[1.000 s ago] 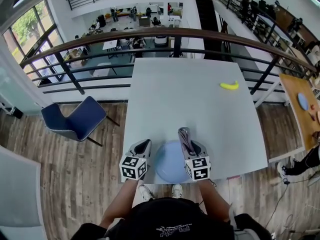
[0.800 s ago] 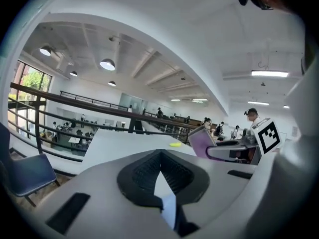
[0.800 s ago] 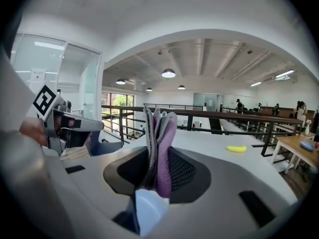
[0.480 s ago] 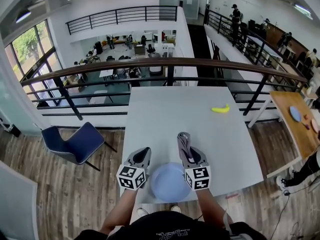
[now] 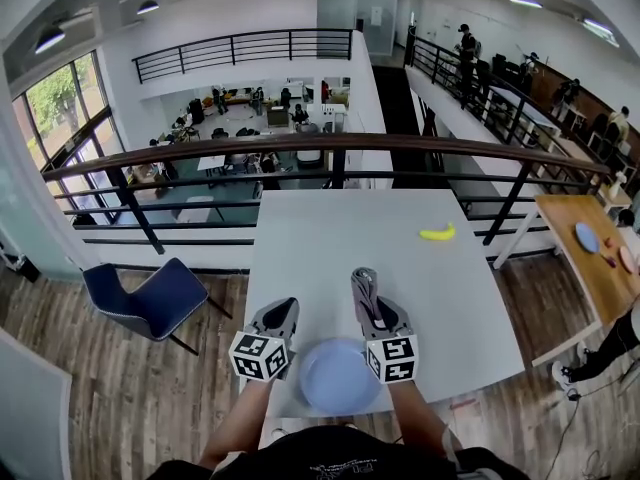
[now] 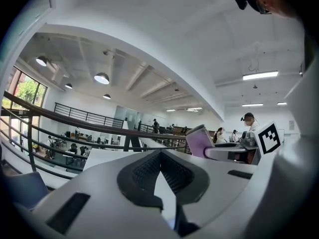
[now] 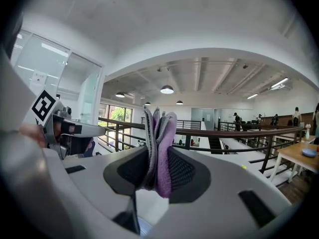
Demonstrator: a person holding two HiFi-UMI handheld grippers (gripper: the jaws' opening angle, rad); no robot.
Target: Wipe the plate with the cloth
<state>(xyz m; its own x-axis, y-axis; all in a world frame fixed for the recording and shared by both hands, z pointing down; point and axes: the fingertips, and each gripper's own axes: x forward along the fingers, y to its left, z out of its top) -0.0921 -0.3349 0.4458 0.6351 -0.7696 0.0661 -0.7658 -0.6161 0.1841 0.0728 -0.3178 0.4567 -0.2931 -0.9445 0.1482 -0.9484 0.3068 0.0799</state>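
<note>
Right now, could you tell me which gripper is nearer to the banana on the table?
Right. The right gripper, clamping the cloth, is below-left of the banana in the head view; the left gripper is farther left.

— what's the cloth like?
— fuzzy terry, soft nap.
— the plate?
— smooth, faint sheen, plastic-looking. the table is matt and smooth.
— the right gripper?
— matt grey plastic, black textured pads.
— the floor?
— dull wood planks.
</note>
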